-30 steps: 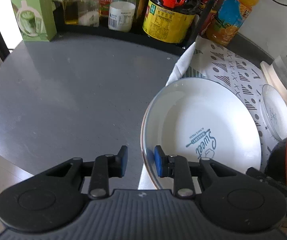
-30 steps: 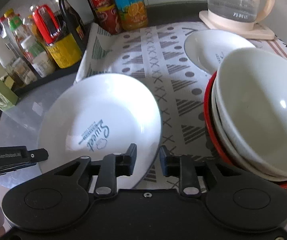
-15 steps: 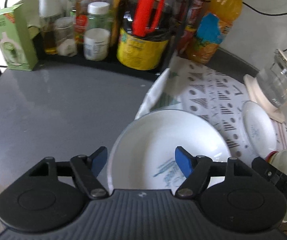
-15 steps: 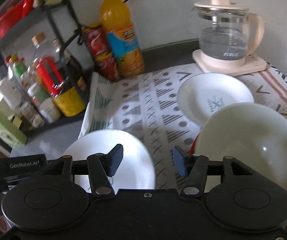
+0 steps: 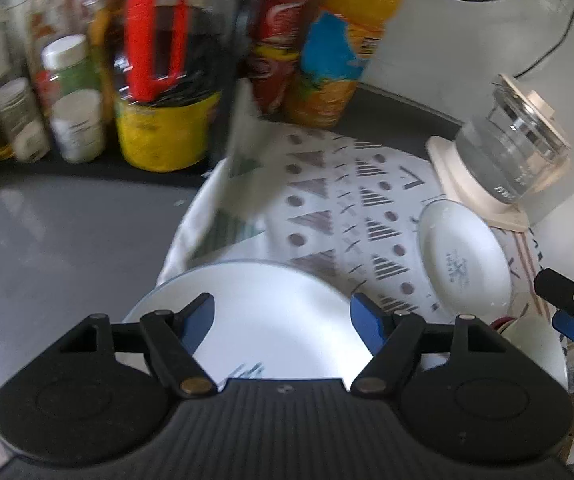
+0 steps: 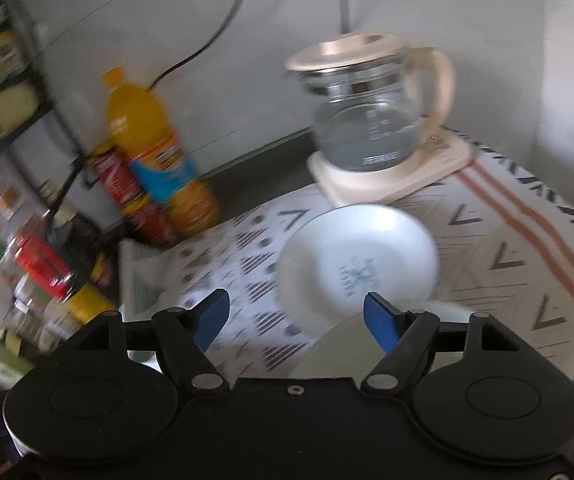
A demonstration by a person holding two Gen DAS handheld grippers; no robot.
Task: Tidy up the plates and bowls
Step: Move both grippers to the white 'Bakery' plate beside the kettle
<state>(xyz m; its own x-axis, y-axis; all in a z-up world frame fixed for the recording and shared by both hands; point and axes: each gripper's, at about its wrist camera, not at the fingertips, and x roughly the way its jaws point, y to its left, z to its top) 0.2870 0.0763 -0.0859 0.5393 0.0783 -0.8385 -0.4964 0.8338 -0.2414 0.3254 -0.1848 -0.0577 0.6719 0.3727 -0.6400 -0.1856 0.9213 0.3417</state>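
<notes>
A large white plate with blue lettering lies on the patterned cloth, straight under my left gripper, which is open and holds nothing. A smaller white plate sits further right near the kettle. In the right wrist view that small plate lies just ahead of my right gripper, open and empty. A pale bowl shows below the right finger. At the far right of the left wrist view, the same bowl sits in a red-rimmed one.
A glass kettle on a cream base stands at the back right. An orange juice bottle, red cans, and a rack of sauce bottles and jars line the back. Grey counter lies left of the cloth.
Both grippers opened wide, rose and tilted up toward the back wall. The large plate now sits lower in the left view; the bowl stack has dropped almost out of the right view.
</notes>
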